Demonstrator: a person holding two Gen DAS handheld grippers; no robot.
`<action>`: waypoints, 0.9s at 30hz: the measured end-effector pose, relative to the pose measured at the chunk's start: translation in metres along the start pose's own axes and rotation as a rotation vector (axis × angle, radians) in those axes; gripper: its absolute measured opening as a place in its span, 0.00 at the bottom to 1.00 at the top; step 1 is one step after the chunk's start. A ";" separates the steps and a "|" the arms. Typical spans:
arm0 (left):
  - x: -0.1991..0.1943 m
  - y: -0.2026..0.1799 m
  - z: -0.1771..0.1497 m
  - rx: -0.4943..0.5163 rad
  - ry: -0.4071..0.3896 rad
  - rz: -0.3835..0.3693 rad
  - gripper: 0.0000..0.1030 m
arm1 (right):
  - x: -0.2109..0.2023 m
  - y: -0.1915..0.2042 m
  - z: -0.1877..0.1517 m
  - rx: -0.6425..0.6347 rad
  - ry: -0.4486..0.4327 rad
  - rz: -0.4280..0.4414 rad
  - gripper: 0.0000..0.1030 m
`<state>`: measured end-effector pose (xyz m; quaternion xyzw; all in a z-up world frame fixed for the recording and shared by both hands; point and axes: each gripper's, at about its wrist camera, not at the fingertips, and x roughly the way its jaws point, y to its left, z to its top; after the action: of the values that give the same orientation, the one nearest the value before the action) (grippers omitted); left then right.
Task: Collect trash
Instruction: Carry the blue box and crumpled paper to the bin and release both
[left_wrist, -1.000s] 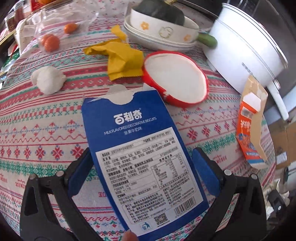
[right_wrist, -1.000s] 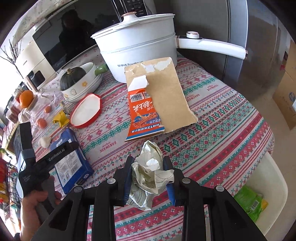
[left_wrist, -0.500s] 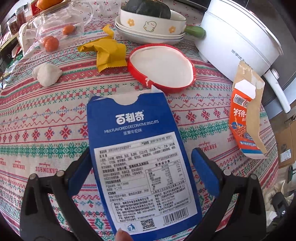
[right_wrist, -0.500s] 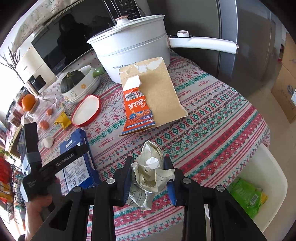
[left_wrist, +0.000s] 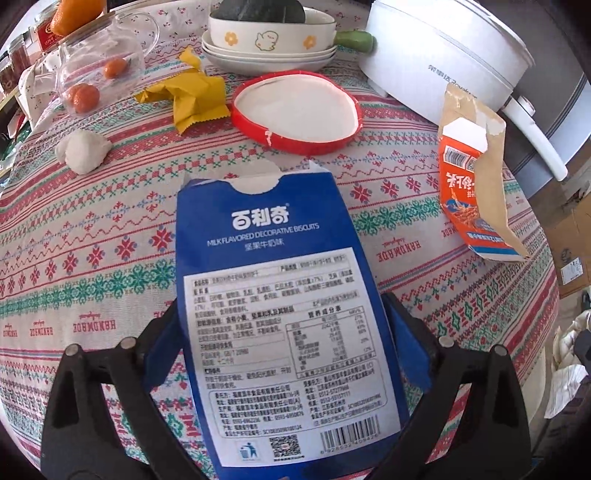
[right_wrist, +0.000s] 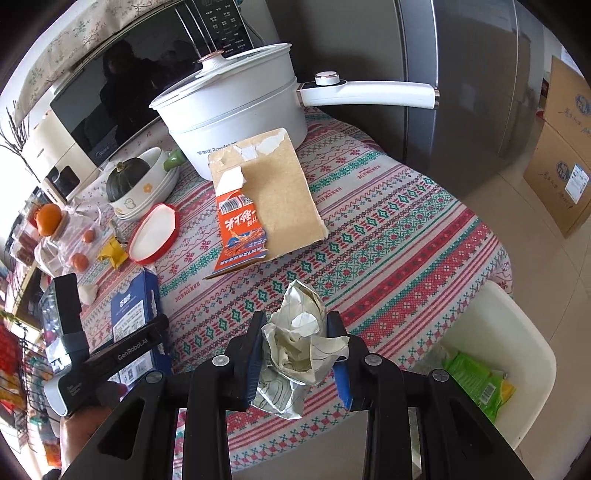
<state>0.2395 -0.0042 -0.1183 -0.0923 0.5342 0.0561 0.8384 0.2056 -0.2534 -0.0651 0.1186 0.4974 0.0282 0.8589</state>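
A blue biscuit box lies lengthwise between the fingers of my left gripper. Its jaws are closing and the pads now meet the box's long sides. From the right wrist view the same box sits tilted over the tablecloth at the left. My right gripper is shut on a crumpled white paper wad, held above the table's near edge. On the cloth lie a torn orange carton, a yellow wrapper, a red-rimmed lid and a white wad.
A white bin stands on the floor at the lower right with a green packet inside. A white pot with a long handle, stacked bowls holding a squash and a glass jar crowd the table's far side.
Both hands have drawn back toward the table's near edge, so the bin shows more. The blue box came along with the left gripper, whose fingers closed in to its sides.
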 end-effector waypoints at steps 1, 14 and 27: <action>-0.006 -0.001 -0.003 0.017 -0.010 -0.004 0.94 | -0.003 -0.001 -0.001 0.002 -0.003 0.001 0.33; -0.075 -0.015 -0.034 0.218 -0.089 -0.125 0.94 | -0.045 -0.033 -0.024 0.066 -0.039 0.010 0.33; -0.112 -0.087 -0.081 0.440 -0.136 -0.254 0.94 | -0.074 -0.094 -0.044 0.129 -0.059 -0.038 0.33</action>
<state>0.1374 -0.1064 -0.0415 0.0300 0.4599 -0.1612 0.8727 0.1234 -0.3487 -0.0450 0.1650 0.4746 -0.0236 0.8642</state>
